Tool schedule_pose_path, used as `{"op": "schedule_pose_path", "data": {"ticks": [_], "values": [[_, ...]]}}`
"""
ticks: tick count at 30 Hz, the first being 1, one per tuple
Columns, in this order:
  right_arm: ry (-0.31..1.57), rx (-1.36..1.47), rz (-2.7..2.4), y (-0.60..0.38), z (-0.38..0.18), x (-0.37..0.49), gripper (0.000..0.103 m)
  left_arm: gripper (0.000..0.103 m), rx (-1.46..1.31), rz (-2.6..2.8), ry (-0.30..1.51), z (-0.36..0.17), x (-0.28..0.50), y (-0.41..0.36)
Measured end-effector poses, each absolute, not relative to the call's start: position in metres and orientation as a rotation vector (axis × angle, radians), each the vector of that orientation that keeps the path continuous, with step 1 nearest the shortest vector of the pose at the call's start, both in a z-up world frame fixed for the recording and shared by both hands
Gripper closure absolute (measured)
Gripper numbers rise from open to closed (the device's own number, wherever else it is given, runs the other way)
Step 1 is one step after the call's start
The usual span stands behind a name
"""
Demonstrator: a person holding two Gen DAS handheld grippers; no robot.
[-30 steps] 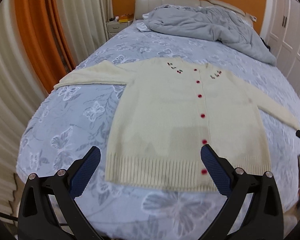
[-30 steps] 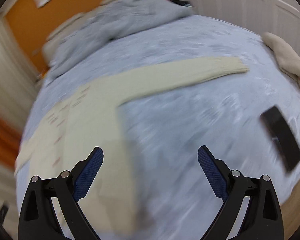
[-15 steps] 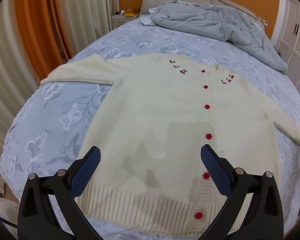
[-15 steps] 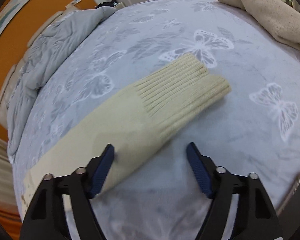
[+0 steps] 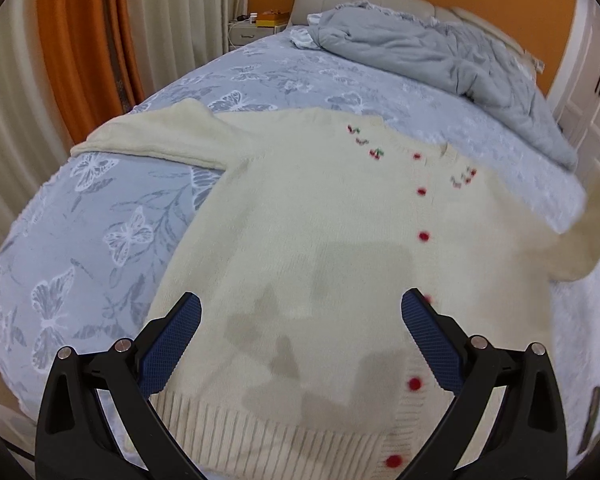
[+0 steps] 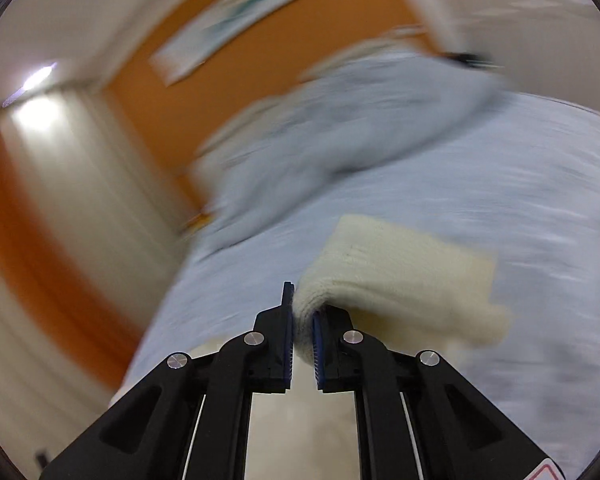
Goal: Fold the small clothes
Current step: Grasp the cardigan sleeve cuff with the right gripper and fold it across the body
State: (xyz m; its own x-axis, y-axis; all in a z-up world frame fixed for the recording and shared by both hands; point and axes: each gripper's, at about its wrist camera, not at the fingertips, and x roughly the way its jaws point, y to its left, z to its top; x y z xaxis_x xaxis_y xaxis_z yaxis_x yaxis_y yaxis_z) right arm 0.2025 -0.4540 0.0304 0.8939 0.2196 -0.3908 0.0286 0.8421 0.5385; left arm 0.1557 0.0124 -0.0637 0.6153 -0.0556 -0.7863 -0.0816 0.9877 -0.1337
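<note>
left wrist: close, angled down over cardigan (image 5: 320, 240) | right wrist: blurred, seemingly near-level across bed (image 6: 500, 184) | shared: sleeve (image 6: 400, 276)

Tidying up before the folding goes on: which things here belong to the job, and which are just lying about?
Belong:
cream cardigan
its sleeve cuff, pinched in the right gripper
left gripper, open

Lying about:
grey duvet
nightstand

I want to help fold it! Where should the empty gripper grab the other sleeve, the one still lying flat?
Probably the cuff end of the flat sleeve, at the bed's edge. Come from the outer side, fingers straddling the cuff's edge: the sleeve lies stretched straight out from the cardigan, so its tip is free to lift and swing across the front.
</note>
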Motion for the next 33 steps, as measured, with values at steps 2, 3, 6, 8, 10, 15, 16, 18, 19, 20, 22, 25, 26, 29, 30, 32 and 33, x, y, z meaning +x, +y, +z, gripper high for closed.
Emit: {"op": "schedule_pose_path", "data": {"ticks": [2,3,6,8,10,15,16,18,19,20,22,25,26,29,30,32,33], "values": [[0.52,0.527,0.295,-0.382,0.031,0.235,0.094,0.005,-0.215,-0.006,0.892,-0.057,0.16,0.019],[0.558,0.506,0.339,-0.354,0.025,0.246,0.093,0.005,-0.264,-0.028,0.889,-0.052,0.164,0.023],[0.753,0.429,0.374,-0.283,-0.016,0.281,0.08,0.005,-0.356,-0.076,0.909,-0.049,0.184,0.028],[0.802,0.395,0.334,-0.274,-0.033,0.28,0.08,0.005,-0.409,-0.104,0.925,-0.049,0.204,0.03],[0.792,0.402,0.295,-0.287,-0.04,0.262,0.072,0.005,-0.444,-0.126,0.937,-0.052,0.227,0.027],[0.803,0.479,0.111,-0.365,-0.067,0.198,0.058,0.005,-0.497,-0.129,0.976,-0.08,0.288,0.003],[0.826,0.478,0.062,-0.373,-0.075,0.183,0.058,0.005,-0.513,-0.111,1.0,-0.091,0.298,0.001],[0.859,0.539,0.011,-0.4,-0.088,0.168,0.058,0.005,-0.588,-0.047,1.081,-0.122,0.317,-0.001],[0.869,0.594,0.006,-0.412,-0.095,0.164,0.058,0.005,-0.619,-0.015,1.128,-0.142,0.325,-0.003],[0.874,0.627,0.004,-0.417,-0.102,0.162,0.058,0.005,-0.615,0.009,1.136,-0.148,0.326,-0.004],[0.868,0.689,0.018,-0.427,-0.111,0.163,0.058,0.005,-0.589,0.02,1.086,-0.151,0.325,-0.009],[0.844,0.745,0.053,-0.43,-0.118,0.178,0.052,0.006,-0.579,-0.021,1.044,-0.147,0.327,-0.021],[0.833,0.771,0.059,-0.43,-0.12,0.181,0.047,0.013,-0.586,-0.026,1.042,-0.147,0.331,-0.024],[0.807,0.888,0.038,-0.429,-0.131,0.201,0.045,0.059,-0.554,-0.023,1.016,-0.142,0.344,-0.035],[0.803,0.921,0.009,-0.429,-0.135,0.207,0.066,0.087,-0.523,-0.036,0.992,-0.138,0.348,-0.039],[0.781,0.934,-0.024,-0.43,-0.133,0.215,0.093,0.091,-0.453,-0.092,0.934,-0.119,0.358,-0.045],[0.723,0.919,-0.024,-0.43,-0.121,0.212,0.094,0.091,-0.437,-0.112,0.885,-0.105,0.36,-0.046]]}}
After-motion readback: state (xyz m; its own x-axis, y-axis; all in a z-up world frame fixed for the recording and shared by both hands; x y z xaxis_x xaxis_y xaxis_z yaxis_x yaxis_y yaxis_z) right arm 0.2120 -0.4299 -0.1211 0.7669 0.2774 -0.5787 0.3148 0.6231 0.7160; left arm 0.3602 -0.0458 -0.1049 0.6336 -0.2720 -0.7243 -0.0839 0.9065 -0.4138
